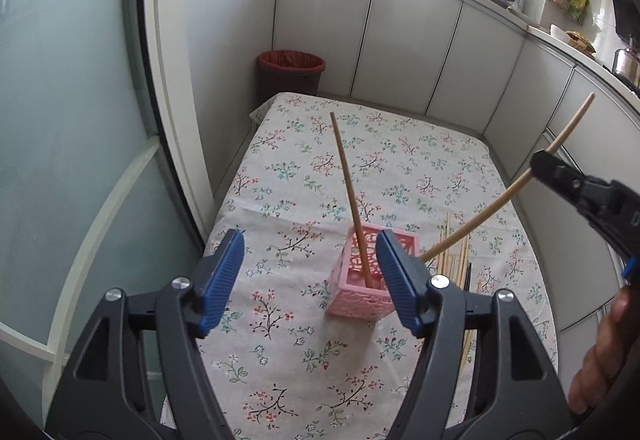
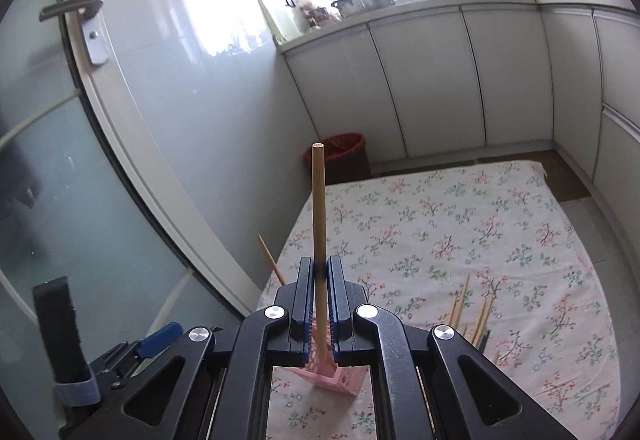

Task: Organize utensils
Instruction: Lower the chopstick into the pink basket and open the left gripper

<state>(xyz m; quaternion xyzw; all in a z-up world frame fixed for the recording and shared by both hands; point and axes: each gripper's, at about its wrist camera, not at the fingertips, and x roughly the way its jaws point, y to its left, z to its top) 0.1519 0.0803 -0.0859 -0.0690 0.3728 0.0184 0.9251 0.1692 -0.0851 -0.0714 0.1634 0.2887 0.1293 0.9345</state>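
A pink holder (image 1: 370, 272) on the bench (image 1: 304, 167) held one chopstick (image 1: 350, 191); left gripper (image 1: 310, 276) released, right gripper (image 2: 320, 272) clenched on another chopstick (image 2: 319, 207)

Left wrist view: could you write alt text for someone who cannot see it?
Open blue-padded left gripper frames a pink lattice holder with one wooden chopstick leaning inside, on a floral tablecloth. At right, the shut right gripper carries a second chopstick toward the holder, above loose chopsticks lying on the cloth.
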